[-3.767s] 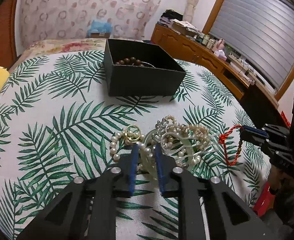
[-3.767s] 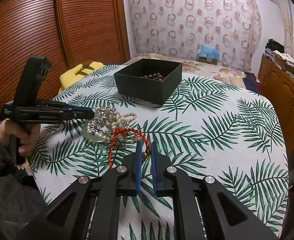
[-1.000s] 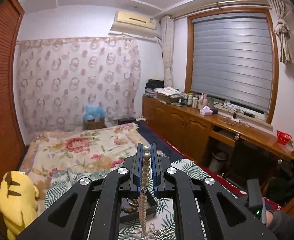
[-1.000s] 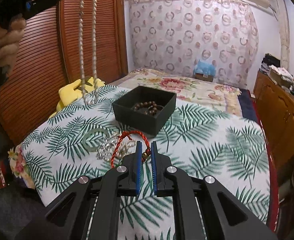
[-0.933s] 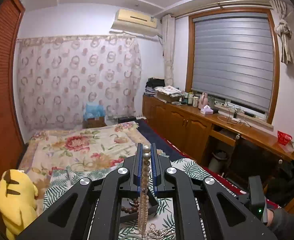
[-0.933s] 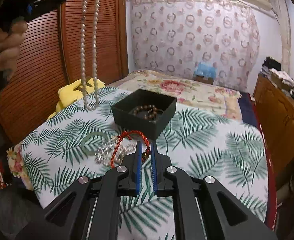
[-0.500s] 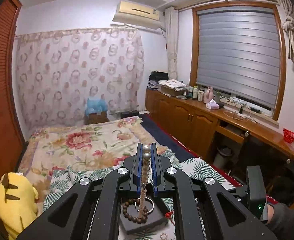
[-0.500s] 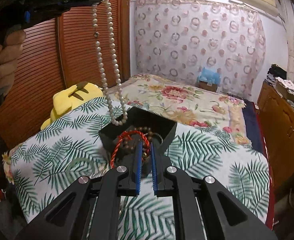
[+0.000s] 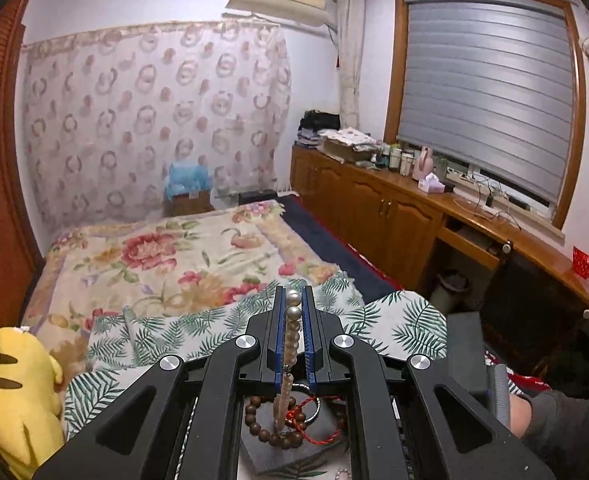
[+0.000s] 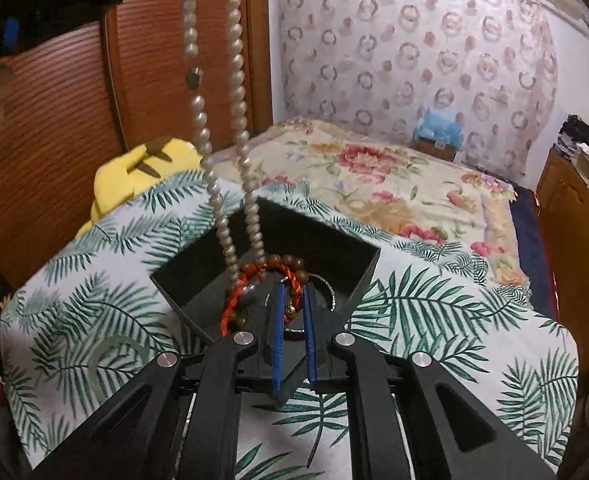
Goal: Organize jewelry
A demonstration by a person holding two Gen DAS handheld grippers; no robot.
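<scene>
Tongs status first: we see the left tongs [image 9: 293, 304] clenched on the pearl necklace [image 10: 230, 128], with two pearls showing between the blue pads [image 9: 279, 332] in the left wrist view. We see the necklace hanging as a long double strand from those tongs, which appear at the top left of the right wrist view, and its lower loop reaches down into the black box [image 10: 326, 248]. The right tongs [image 10: 293, 312] are clenched on the red cord bracelet [image 10: 250, 280]; a small gold bead sits between the blue pads [image 10: 309, 332], and the red loop arches up and to the left, over the near corner of the box. We cannot tell whether the cord touches the pearl strand where the two cross. Inside the box we see a brown wooden bead bracelet [image 9: 266, 428] lying on the floor of the box, with a thin silver ring [image 9: 314, 408] beside it. The box stands on the table [image 10: 454, 320], which is covered by a white cloth printed with green fern leaves. A pale green bangle [image 10: 114, 356] lies flat on the cloth, left of the box and apart from it. A yellow plush toy [image 10: 142, 168] sits at the far left edge of the table, and the flowered bed [image 10: 374, 176] lies beyond.
</scene>
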